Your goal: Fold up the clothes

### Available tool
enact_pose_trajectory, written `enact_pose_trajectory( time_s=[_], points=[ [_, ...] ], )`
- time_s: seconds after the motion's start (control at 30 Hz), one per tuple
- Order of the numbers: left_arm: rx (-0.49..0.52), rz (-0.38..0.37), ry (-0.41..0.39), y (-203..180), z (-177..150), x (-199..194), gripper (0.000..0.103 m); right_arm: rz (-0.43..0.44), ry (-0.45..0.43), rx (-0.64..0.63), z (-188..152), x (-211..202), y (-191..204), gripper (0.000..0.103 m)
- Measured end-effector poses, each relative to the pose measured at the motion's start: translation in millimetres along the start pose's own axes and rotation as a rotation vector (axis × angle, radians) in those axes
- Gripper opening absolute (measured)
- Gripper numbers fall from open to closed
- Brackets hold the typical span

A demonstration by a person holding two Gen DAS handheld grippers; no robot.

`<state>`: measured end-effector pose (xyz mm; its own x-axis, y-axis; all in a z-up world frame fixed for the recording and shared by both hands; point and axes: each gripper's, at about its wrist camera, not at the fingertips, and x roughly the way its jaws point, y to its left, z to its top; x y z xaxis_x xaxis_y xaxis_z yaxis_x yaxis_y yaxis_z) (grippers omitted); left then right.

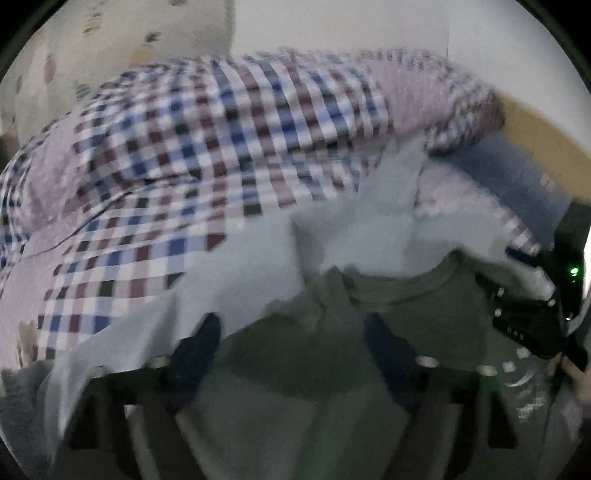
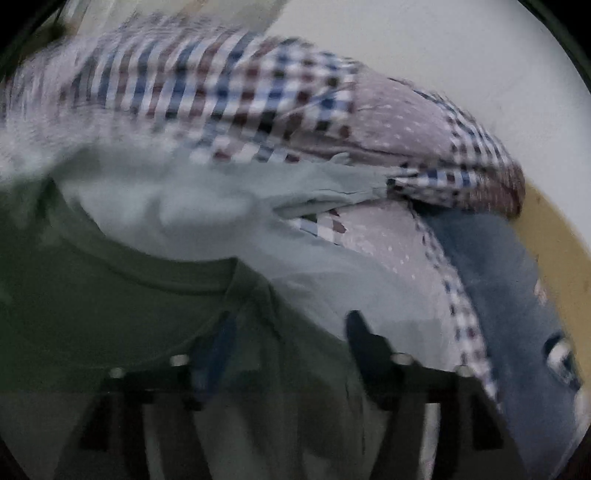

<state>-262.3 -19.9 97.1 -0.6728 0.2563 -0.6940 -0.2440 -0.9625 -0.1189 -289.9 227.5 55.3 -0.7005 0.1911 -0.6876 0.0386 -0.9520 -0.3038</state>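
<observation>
Clothes heaped on a bed, both views smeared by motion blur. Checked bedding point(image 1: 207, 140) in blue, maroon and white largest of all, bunched in folds across the upper half of the left wrist view; same bedding point(image 2: 229, 85) arched over the top of the right wrist view, with a pale dotted panel point(image 2: 399, 122) set into it. Wall point(image 1: 369, 26) plain and light behind. Yellow-tan surface point(image 2: 554, 258) at the far right edge, beyond the bed.

Dark green T-shirt point(image 1: 388, 325) next in size, low in the left view, ribbed neckline curving across, lying on top of a pale grey-blue garment point(image 1: 258, 266) that spreads out from under it toward the bedding. Same green T-shirt point(image 2: 122, 288) filling the lower left of the right view, pale garment point(image 2: 192, 199) above and beside it, one end reaching the bedding fold. Blue-grey garment point(image 2: 506, 295) at right, well apart from the shirt, beside the checked border.

Left gripper point(image 1: 295, 343) low over the green shirt, blue-tipped fingers point(image 1: 207, 332) spread wide apart, green cloth lying in the gap, no pinch visible. Right gripper point(image 2: 291, 339) likewise apart, one finger over the green shirt, the other point(image 2: 364, 336) over the pale garment. Right gripper's black body point(image 1: 532, 321) visible at the right edge of the left view, small green light beside it.
</observation>
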Motion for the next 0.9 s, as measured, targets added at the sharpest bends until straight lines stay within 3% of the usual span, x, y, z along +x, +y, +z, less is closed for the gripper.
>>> enact_pose_trajectory(
  time_s=[0.1, 0.23, 0.47, 0.6, 0.8, 0.9],
  points=[
    [-0.074, -0.047, -0.068, 30, -15, -51, 0.086, 0.078, -0.012, 0.065, -16, -34, -17, 0.072],
    [-0.216, -0.063, -0.169, 75, -60, -123, 0.086, 0.159, -0.046, 0.145, -51, -94, -30, 0.074],
    [-0.398, -0.016, -0.273, 142, -154, -236, 0.086, 0.372, -0.093, 0.243, -124, -201, -22, 0.079],
    [-0.587, 0.012, -0.309, 179, -216, -274, 0.086, 0.447, -0.142, 0.26, -157, -252, 7, 0.08],
    [-0.892, 0.014, -0.329, 214, -310, -295, 0.086, 0.524, -0.139, 0.226, -190, -279, 66, 0.081],
    [-0.913, 0.056, -0.308, 230, -326, -298, 0.086, 0.532, -0.154, 0.185, -202, -283, 90, 0.081]
  ],
)
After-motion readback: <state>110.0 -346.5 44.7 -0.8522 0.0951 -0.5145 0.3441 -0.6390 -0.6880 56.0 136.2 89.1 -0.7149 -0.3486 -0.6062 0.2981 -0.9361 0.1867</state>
